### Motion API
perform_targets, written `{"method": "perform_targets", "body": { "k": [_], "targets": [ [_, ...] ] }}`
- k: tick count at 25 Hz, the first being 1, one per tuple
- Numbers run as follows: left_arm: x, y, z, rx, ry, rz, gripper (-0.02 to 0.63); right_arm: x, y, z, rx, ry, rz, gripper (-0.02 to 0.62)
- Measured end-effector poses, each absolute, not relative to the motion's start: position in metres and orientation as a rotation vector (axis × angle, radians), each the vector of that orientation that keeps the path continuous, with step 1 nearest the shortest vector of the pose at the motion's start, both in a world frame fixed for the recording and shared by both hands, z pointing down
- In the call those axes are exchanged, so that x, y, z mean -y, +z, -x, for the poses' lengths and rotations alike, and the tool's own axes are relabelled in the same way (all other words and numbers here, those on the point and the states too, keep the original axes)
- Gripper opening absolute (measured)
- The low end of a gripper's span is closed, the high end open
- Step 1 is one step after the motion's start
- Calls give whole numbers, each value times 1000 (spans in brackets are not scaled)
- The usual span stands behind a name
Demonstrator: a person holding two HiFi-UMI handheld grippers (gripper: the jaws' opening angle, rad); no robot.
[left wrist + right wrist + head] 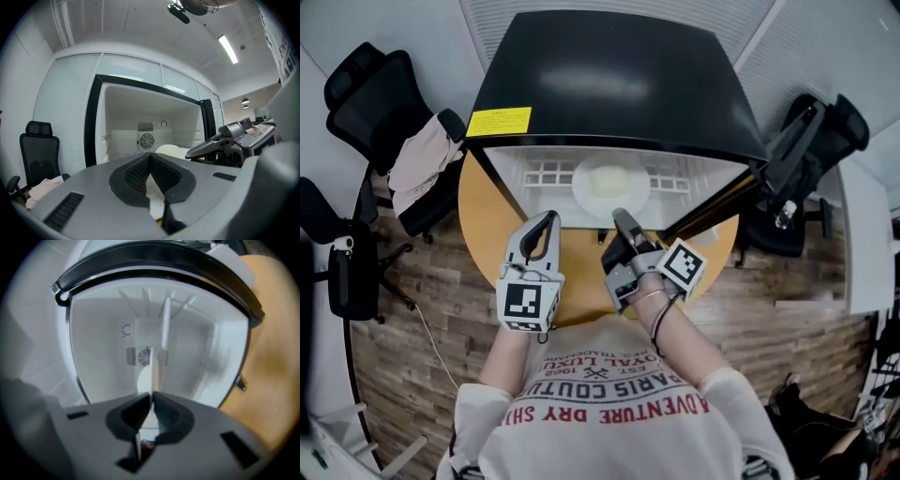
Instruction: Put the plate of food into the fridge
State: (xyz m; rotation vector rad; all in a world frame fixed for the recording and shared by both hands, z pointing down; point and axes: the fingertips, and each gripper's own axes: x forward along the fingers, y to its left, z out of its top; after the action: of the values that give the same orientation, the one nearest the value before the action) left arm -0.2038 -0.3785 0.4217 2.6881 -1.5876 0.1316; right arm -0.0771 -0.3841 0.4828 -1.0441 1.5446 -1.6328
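The left gripper [546, 221] hangs over the table's [487, 216] bare front strip. Its jaws are pressed together on nothing, just short of the fridge's [609, 75] open mouth. The plate [586, 199] with its food [609, 180] sits mid-shelf inside, with free white shelf [542, 173] on either side. The right gripper [621, 217], rolled on its side, has its jaws clamped on the plate's near rim at the fridge's front edge. The door [722, 202] stands open just right of it.
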Motion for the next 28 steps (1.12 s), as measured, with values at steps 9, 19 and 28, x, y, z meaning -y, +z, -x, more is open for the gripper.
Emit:
{"method": "perform_targets", "body": {
  "k": [9, 19, 28],
  "targets": [
    [394, 426, 199, 1581, 139, -2675, 34, 404, 493, 72, -1493, -1637, 1068, 44],
    [398, 435, 202, 1567, 135, -2668, 34, 423, 492, 70, -1510, -1572, 1050, 44],
    [401, 439, 200, 1542, 146, -2669, 34, 434, 504, 71, -1537, -1586, 1099, 154]
  ]
}}
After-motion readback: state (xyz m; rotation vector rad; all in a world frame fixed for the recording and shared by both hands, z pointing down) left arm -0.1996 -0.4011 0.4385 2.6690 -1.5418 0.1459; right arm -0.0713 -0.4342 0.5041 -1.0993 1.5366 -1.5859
